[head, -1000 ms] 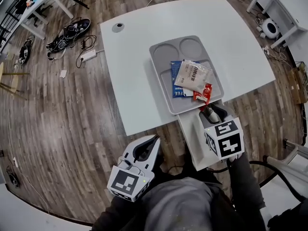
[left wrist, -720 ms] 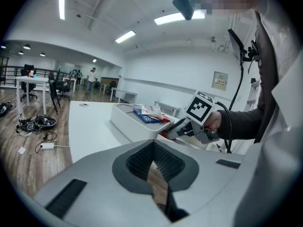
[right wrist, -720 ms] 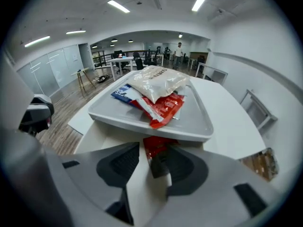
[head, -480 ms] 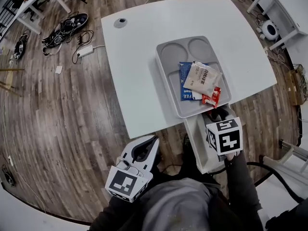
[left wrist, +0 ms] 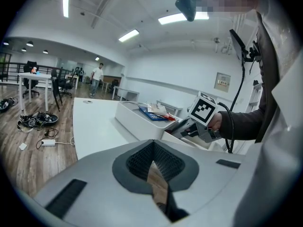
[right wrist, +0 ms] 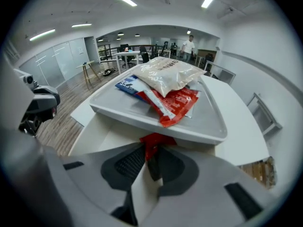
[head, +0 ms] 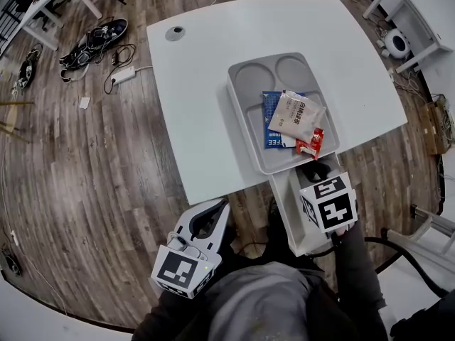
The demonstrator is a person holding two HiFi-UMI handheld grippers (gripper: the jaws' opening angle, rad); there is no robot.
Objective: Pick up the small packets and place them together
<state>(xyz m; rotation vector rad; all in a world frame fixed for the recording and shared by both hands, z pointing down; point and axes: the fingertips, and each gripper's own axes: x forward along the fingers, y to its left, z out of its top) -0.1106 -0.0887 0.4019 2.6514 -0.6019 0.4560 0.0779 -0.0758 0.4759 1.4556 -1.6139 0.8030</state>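
only a blue packet's (head: 270, 123) edge shows beneath the white packet (head: 297, 116).

Site: I read this as an open-plan office or lab | floor: wood planks (head: 85, 176), a tangle of cables (head: 96, 45), a power strip (head: 122, 76) | furniture: white table (head: 206, 91), far desks with chairs (left wrist: 35, 81) | ceiling: strip lights (left wrist: 129, 35) | walls: glass partitions (right wrist: 61, 56) | a person (right wrist: 189, 44) stands far back
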